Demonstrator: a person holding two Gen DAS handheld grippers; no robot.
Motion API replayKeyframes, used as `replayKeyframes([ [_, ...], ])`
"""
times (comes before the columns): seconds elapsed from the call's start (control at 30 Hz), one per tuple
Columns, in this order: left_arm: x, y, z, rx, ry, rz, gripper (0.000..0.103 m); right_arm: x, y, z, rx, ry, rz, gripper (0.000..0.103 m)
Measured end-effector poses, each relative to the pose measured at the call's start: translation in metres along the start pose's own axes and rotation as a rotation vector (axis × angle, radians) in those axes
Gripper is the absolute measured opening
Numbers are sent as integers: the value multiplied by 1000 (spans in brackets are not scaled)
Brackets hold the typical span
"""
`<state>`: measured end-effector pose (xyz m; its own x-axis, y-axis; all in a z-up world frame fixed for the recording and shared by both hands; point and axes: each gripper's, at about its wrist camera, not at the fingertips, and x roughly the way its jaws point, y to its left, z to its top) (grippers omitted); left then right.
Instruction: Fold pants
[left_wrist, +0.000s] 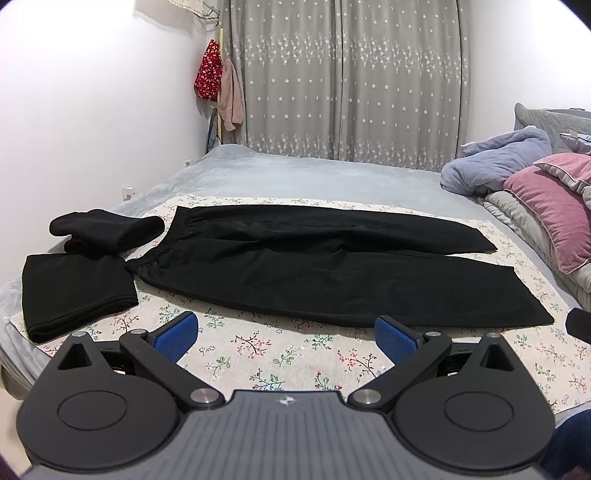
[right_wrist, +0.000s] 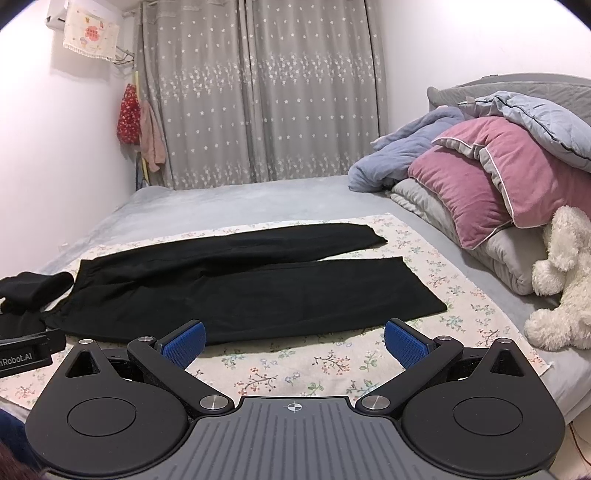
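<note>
**Black pants laid flat on floral cloth; both grippers spread wide, holding nothing**

Item 1. Black pants (left_wrist: 325, 266) (right_wrist: 251, 288): spread flat and unfolded on the floral cloth (left_wrist: 280, 354) (right_wrist: 332, 365). In the left wrist view the elastic waistband sits toward 9 o'clock and the two legs run toward 3 o'clock, the far leg narrower and shorter-looking, the near leg wide, with a thin gap between their hems. The near edge of the pants lies just beyond the fingertips in both views.

Item 2. Left gripper (left_wrist: 286, 334): blue-padded fingers (left_wrist: 177, 334) set wide apart, nothing between them, over bare floral cloth at 6 o'clock of the pants. Not touching the garment.

Item 3. Right gripper (right_wrist: 295, 341): blue-padded fingers (right_wrist: 406, 343) likewise wide apart and empty. The left pad's tip overlaps the near edge of the pants in the picture; contact cannot be judged.

Item 4. Folded black garment (left_wrist: 74, 295): at 9 o'clock of the waistband, on the cloth's corner. A second, loosely bundled black garment (left_wrist: 107, 229) (right_wrist: 33, 288) lies just behind it, close to the waistband.

Item 5. Grey bed cover (left_wrist: 295, 177) (right_wrist: 240, 199): beneath the cloth.

Item 6. Bedding pile at 3 o'clock: pink pillow (left_wrist: 550, 210) (right_wrist: 476, 184), lavender blanket (left_wrist: 498, 162) (right_wrist: 402, 147); a white plush toy (right_wrist: 561, 280) in the right wrist view.

Item 7. Grey star-patterned curtain (left_wrist: 347, 81) (right_wrist: 258, 92) at 12 o'clock.
</note>
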<state>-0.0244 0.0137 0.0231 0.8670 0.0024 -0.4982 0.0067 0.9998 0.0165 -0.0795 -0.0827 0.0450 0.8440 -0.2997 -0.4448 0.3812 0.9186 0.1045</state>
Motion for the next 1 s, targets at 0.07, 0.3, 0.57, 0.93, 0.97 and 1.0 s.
replayKeyframes([
  [0.07, 0, 0, 0, -1, 0, -1, 101, 0, 0, 0, 1, 1, -2, 103],
  [0.3, 2, 0, -1, -1, 3, -3, 101, 1, 0, -2, 2, 4, -1, 103],
  [0.57, 2, 0, 0, -2, 4, -6, 101, 3, -1, -1, 2, 6, 1, 103],
  [0.93, 3, 2, -1, -2, 8, -13, 101, 4, -1, -2, 0, 6, 1, 103],
  [0.97, 3, 2, -1, -3, 8, -13, 101, 4, -1, -2, 0, 6, 1, 103],
  [1.0, 3, 2, -1, -4, 8, -13, 101, 4, -1, -2, 0, 6, 2, 103],
])
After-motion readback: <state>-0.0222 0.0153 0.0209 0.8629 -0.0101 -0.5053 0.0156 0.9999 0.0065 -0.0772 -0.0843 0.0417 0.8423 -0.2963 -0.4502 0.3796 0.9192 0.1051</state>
